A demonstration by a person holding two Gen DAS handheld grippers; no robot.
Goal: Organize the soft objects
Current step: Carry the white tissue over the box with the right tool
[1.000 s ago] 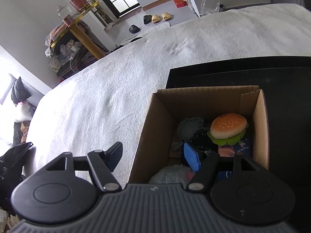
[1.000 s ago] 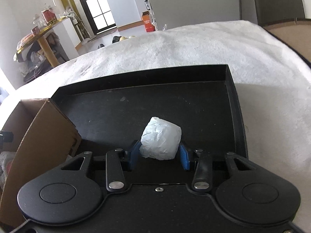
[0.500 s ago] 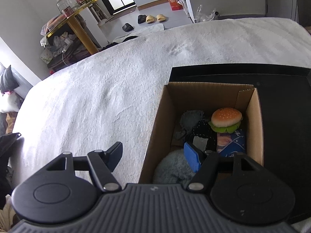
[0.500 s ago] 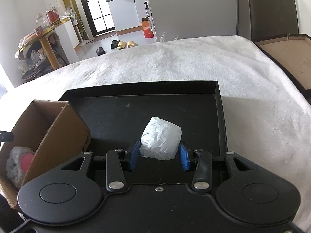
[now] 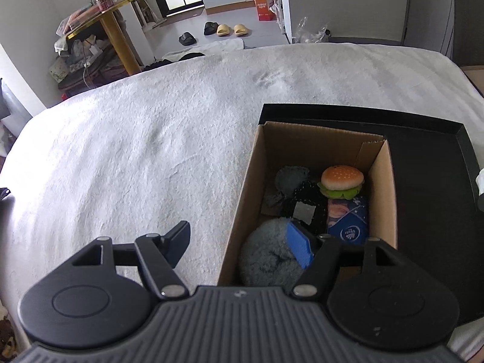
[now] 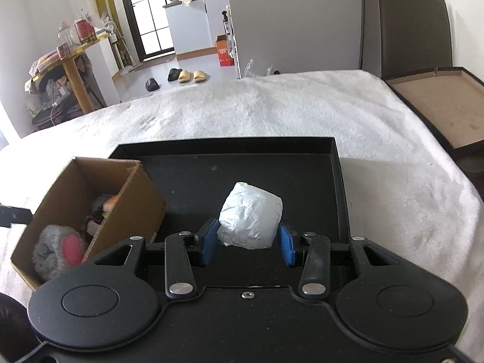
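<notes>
A cardboard box [image 5: 381,181] stands on a black tray [image 5: 429,181] on the white blanket. In it lie a burger toy [image 5: 341,178], a grey fluffy plush [image 5: 269,260], a blue packet [image 5: 351,224] and dark fabric pieces. My left gripper [image 5: 239,242] is open and empty above the box's near left corner. My right gripper [image 6: 248,239] is shut on a white crumpled soft bundle [image 6: 251,217] and holds it above the tray [image 6: 272,166], right of the box [image 6: 142,193].
The white blanket [image 5: 136,157] covers the whole surface. A brown open tray [image 6: 438,103] lies at the right edge. Beyond are a yellow table [image 5: 118,33], slippers on the floor [image 6: 190,75] and an orange carton [image 6: 224,51].
Both grippers have risen and pulled back, so the box and tray look smaller. The right gripper still holds the white bundle. The grey plush now shows in the box's near end.
</notes>
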